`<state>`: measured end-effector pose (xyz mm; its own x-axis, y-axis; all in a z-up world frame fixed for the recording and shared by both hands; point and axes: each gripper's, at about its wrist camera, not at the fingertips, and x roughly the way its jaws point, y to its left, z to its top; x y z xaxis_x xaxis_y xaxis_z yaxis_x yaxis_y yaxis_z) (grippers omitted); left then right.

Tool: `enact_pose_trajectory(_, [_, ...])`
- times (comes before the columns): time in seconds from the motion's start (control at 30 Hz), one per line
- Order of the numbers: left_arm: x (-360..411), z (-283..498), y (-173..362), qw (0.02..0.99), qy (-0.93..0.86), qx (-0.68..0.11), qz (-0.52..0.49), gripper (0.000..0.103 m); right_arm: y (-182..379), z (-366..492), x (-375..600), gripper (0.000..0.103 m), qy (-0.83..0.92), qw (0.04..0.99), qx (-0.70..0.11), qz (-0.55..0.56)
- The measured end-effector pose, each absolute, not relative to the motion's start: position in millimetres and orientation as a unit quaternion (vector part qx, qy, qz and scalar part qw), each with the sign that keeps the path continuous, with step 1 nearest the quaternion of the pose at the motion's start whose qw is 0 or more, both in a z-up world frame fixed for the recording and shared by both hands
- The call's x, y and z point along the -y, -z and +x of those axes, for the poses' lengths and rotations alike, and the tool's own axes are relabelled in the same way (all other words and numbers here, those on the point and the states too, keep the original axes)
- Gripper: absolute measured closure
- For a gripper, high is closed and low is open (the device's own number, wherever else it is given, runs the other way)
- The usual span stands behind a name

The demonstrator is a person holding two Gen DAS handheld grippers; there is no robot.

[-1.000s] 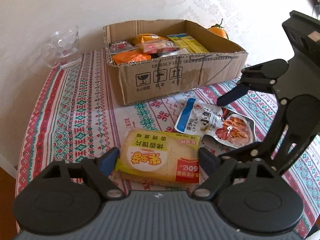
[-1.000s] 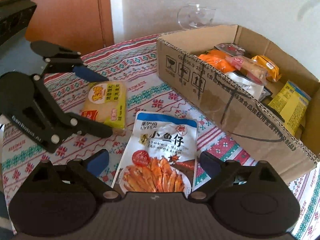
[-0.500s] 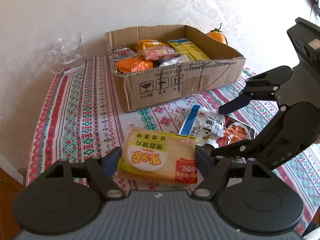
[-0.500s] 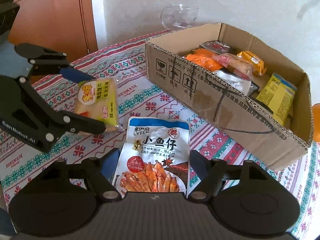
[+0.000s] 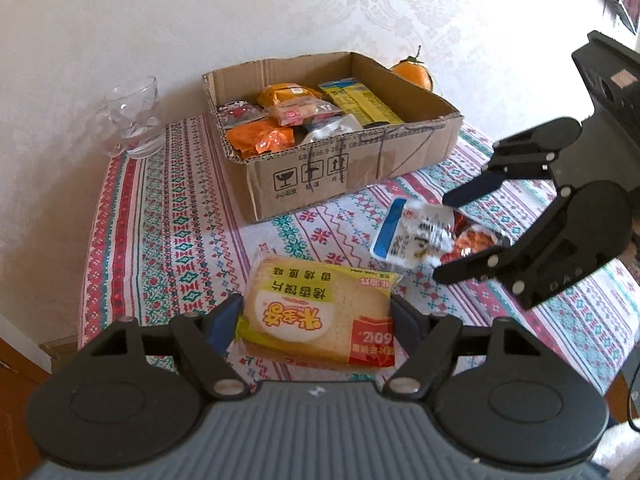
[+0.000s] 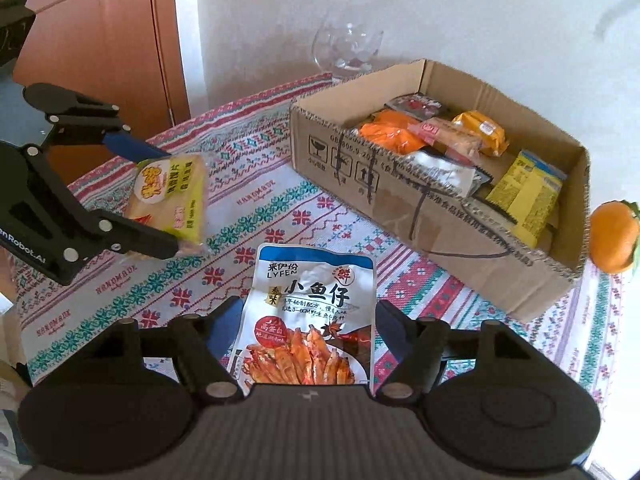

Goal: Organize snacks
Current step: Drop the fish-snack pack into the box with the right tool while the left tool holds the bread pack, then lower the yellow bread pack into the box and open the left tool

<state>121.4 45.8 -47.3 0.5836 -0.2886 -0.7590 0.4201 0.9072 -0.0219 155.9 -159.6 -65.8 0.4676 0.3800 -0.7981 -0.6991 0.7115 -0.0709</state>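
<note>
both packets are gripped and lifting off the tabletop, so the step in hand looks like the carry toward the cardboard box. left tongs are clamping the yellow toast packet by its two side edges; jaws narrowed in on it over the last second, packet between them. right tongs are holding the fish snack pouch the same way, sides pinched; their jaws have just been closing further, pouch between them. in the right wrist view the toast packet is hanging clear of the cloth, tilted, well short of the box. the pouch is also near the box front wall, not over it yet.

next move, as a guess: raising both packets above the box rim, moving over the opening, then releasing. pouch is floppy and could be sagging or catching the rim.

box is open-topped and already holding several snacks: orange packets, a red-labelled one, a silver one, yellow packs on the right side. free space looks tight. glass mug and an orange fruit are sitting outside the box.
</note>
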Motion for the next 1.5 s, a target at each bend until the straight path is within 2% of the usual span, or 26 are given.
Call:
enact_pose_trajectory(0.43, [-45.9, 112.4, 22.2, 0.876, 0.242, -0.404, 0.104, 0.026, 13.3, 159.6, 174.7, 0.026, -0.299, 0.864, -0.356, -0.195])
enact_pose_trajectory(0.7, [-46.1, 120.2, 14.1, 0.882, 0.245, -0.391, 0.095, 0.026, -18.2, 200.7, 179.5, 0.026, -0.261, 0.889, -0.323, -0.194])
enact_pose_trajectory(0.93, [-46.7, 132.5, 6.2, 0.890, 0.236, -0.379, 0.092, 0.026, -22.1, 251.7, 182.0, 0.026, -0.218, 0.904, -0.322, -0.180])
enact_pose_trajectory(1.03, [-45.5, 139.8, 5.3, 0.892, 0.233, -0.376, 0.090, 0.026, -13.5, 267.1, 183.1, 0.017, -0.191, 0.907, -0.333, -0.171])
enact_pose_trajectory(1.1, [-44.6, 145.5, 5.4, 0.894, 0.232, -0.374, 0.087, 0.026, -8.0, 267.2, 186.1, 0.001, -0.179, 0.911, -0.335, -0.159])
enact_pose_trajectory(1.5, [-38.6, 171.6, -2.7, 0.900, 0.226, -0.366, 0.078, 0.026, 5.8, 224.8, 199.9, 0.000, -0.156, 0.921, -0.342, -0.105])
